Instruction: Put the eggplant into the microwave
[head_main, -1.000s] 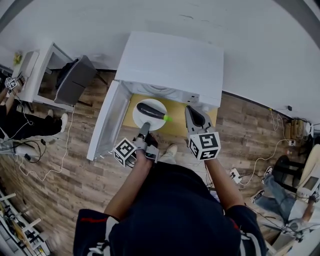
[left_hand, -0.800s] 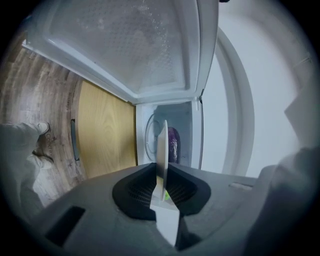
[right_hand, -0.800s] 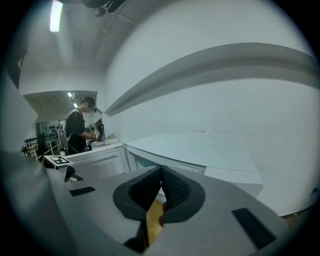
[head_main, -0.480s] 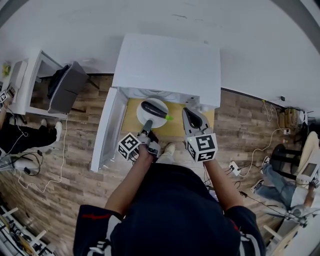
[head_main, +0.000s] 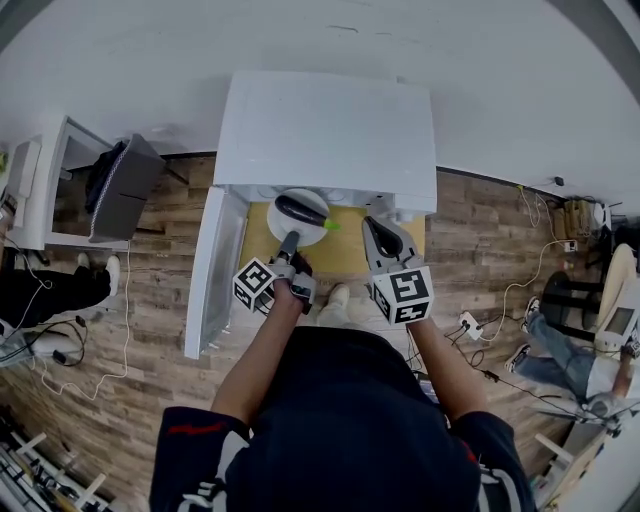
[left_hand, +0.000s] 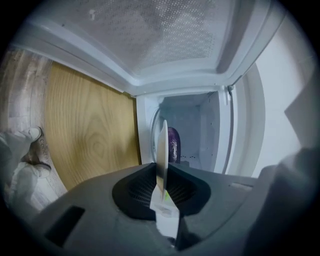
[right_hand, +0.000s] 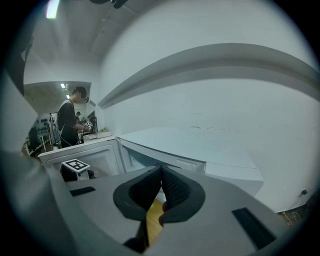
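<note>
The microwave (head_main: 330, 125) stands open, its door (head_main: 212, 270) swung out to the left and a strip of wooden counter (head_main: 350, 235) bare in front of it. A white plate (head_main: 285, 225) sits right at the mouth of the cavity, its far rim about level with the microwave's front edge, and the eggplant (head_main: 300, 211) lies across it with its green stem end to the right. The left gripper (head_main: 289, 245) has its fingers narrow, pinched on the plate's near rim; its own view shows the plate (left_hand: 162, 145) edge-on between them, with the eggplant (left_hand: 173, 144) beyond and the cavity ahead. The right gripper (head_main: 370, 226) hangs beside the plate on the right, its fingers together and empty, as the right gripper view confirms (right_hand: 160, 175).

The step in hand looks like sliding plate and eggplant inside. The grip is on the rim alone, so the load hangs out past the fingers. The plate should stay flat, or the eggplant could roll off. A straight push along the cavity's middle seems best, with the plate set down on the cavity floor before the fingers let go.

Room is tightest at the frame around the opening. The open door bounds the left side and the right gripper crowds the right, so it would do well to keep back.
</note>
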